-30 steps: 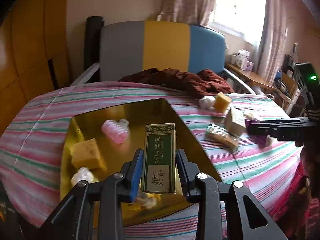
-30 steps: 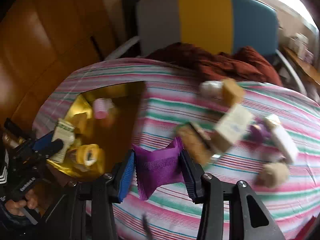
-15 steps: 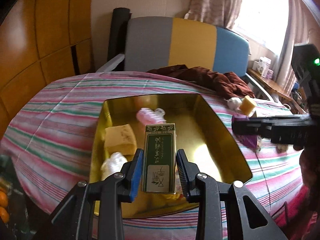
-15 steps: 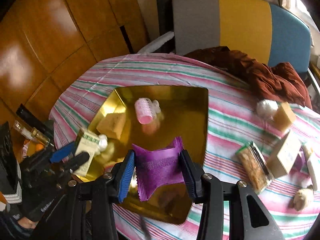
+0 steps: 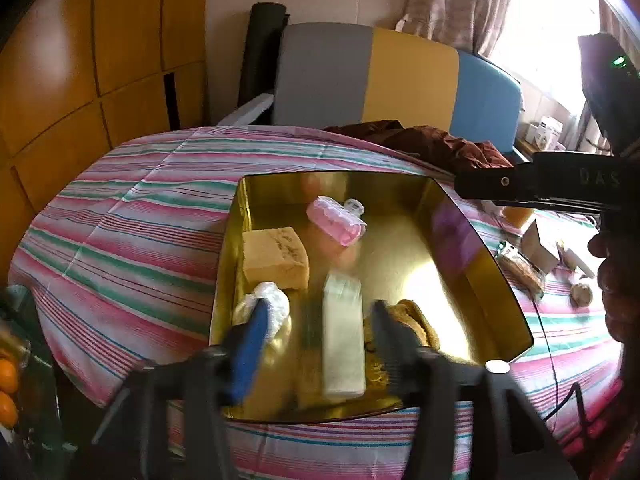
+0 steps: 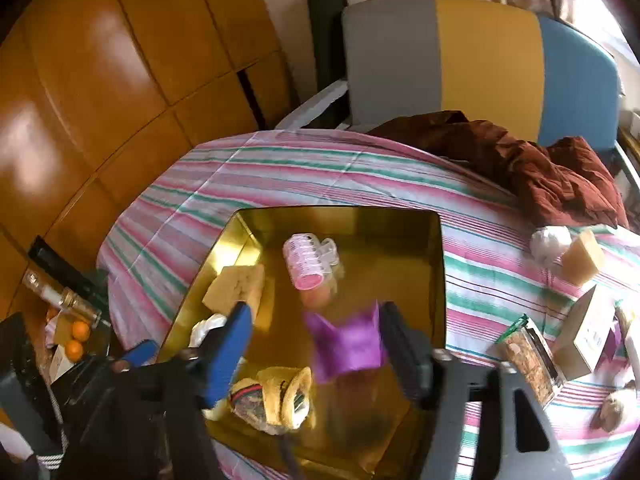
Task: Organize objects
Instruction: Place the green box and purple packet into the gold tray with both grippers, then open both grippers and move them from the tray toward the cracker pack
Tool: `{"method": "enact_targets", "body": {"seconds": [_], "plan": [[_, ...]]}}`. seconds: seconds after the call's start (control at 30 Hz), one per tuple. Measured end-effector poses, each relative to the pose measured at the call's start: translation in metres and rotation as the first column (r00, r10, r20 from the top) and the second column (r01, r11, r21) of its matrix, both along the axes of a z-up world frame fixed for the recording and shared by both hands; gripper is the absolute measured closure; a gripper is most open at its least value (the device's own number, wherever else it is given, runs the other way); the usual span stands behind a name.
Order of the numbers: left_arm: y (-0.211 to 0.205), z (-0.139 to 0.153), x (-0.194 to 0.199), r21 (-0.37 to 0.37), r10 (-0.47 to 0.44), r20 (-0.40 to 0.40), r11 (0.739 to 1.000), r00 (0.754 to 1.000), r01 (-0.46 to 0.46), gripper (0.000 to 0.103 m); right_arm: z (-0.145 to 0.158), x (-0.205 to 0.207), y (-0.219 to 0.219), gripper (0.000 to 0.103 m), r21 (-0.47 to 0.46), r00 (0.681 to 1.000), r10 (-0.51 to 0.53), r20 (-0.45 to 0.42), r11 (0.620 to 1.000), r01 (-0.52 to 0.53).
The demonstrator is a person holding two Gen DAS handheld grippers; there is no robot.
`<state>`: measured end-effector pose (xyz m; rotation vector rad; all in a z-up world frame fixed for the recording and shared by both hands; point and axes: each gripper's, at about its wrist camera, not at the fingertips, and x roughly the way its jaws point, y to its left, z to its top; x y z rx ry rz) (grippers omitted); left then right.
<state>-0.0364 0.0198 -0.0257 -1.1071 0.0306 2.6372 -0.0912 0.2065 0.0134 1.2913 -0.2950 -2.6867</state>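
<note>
Both sets of jaws opening over gold tray: left gripper frees blurred white box, right gripper alone shows purple pouch loose between pads.

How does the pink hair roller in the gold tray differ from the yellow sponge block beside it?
The pink hair roller is a ribbed cylinder lying on its side with a clear clip at one end; the yellow sponge block is a plain, boxy slab lying flat. The roller is glossy pink, the sponge matte yellow. The roller sits nearer the tray's middle, the sponge against its left wall. Both rest loose inside the gold tray, touched by neither gripper.
</note>
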Motion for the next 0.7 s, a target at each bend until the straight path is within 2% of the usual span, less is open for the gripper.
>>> {"method": "enact_targets", "body": {"seconds": [0.1, 0.13, 0.2, 0.4, 0.53, 0.7], "plan": [[-0.001, 0.004, 0.002, -0.013, 0.021, -0.024, 1.000, 0.999, -0.021, 0.023, -0.004, 0.005, 0.002, 0.027, 0.001, 1.000, -0.020, -0.004, 1.000, 0.020], [-0.001, 0.005, 0.002, -0.019, 0.029, -0.033, 0.999, 0.999, -0.030, 0.022, -0.005, 0.008, 0.002, 0.023, 0.006, 1.000, -0.027, -0.009, 1.000, 0.027], [-0.002, 0.007, 0.002, -0.027, 0.046, -0.047, 0.999, 0.998, -0.047, 0.017, -0.007, 0.014, 0.002, 0.020, 0.015, 0.999, -0.045, -0.021, 0.999, 0.045], [-0.005, 0.012, 0.005, -0.045, 0.096, -0.084, 0.994, 0.992, -0.100, 0.015, -0.005, 0.032, 0.001, 0.019, 0.102, 0.990, -0.104, -0.093, 0.988, 0.114], [-0.005, 0.018, 0.009, -0.046, 0.106, -0.109, 0.993, 0.988, -0.112, 0.011, 0.001, 0.048, -0.001, 0.019, 0.169, 0.975, -0.120, -0.186, 0.974, 0.152], [0.000, 0.023, 0.014, -0.056, 0.095, -0.131, 0.993, 0.987, -0.103, 0.007, 0.002, 0.055, 0.002, 0.019, 0.145, 0.971, -0.116, -0.209, 0.978, 0.149]]}}
